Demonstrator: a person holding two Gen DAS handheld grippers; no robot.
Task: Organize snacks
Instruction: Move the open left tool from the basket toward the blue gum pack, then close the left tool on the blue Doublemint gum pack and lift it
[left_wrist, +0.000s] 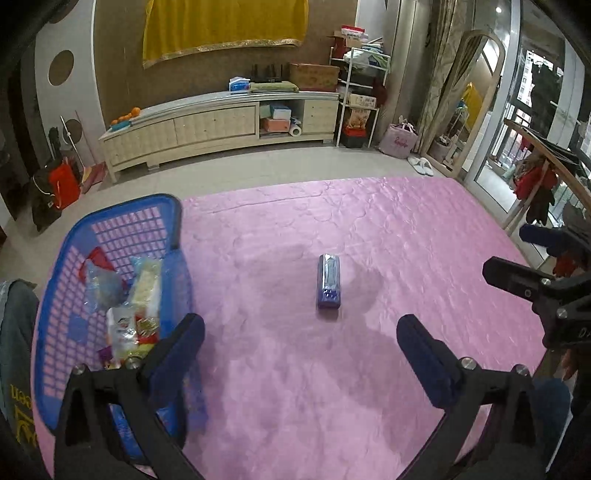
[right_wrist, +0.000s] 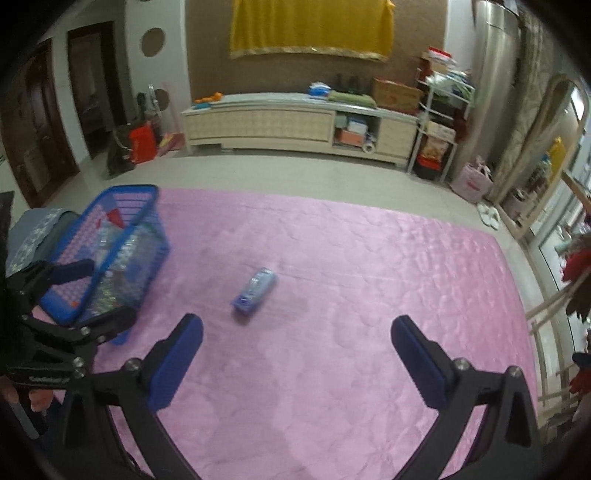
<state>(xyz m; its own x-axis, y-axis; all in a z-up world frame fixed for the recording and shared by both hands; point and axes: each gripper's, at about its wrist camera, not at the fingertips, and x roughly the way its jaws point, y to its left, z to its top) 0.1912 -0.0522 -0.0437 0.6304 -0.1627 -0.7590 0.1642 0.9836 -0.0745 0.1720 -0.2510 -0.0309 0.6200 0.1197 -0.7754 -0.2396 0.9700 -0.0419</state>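
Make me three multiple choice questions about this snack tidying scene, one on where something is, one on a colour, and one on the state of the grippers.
1. Where does the blue snack packet lie?
A. inside the basket
B. alone on the pink mat
C. on the long cabinet

2. What colour is the basket?
A. blue
B. green
C. white

3. How do the two grippers stand?
A. both closed on a snack
B. the left holds the basket rim
C. both open and holding nothing

Key: 1 B, the packet rests by itself on the pink mat, apart from the basket. 2 A, the basket's rim and mesh walls are blue, with snacks inside. 3 C, the left gripper and right gripper each show wide-spread fingers with only mat between them.
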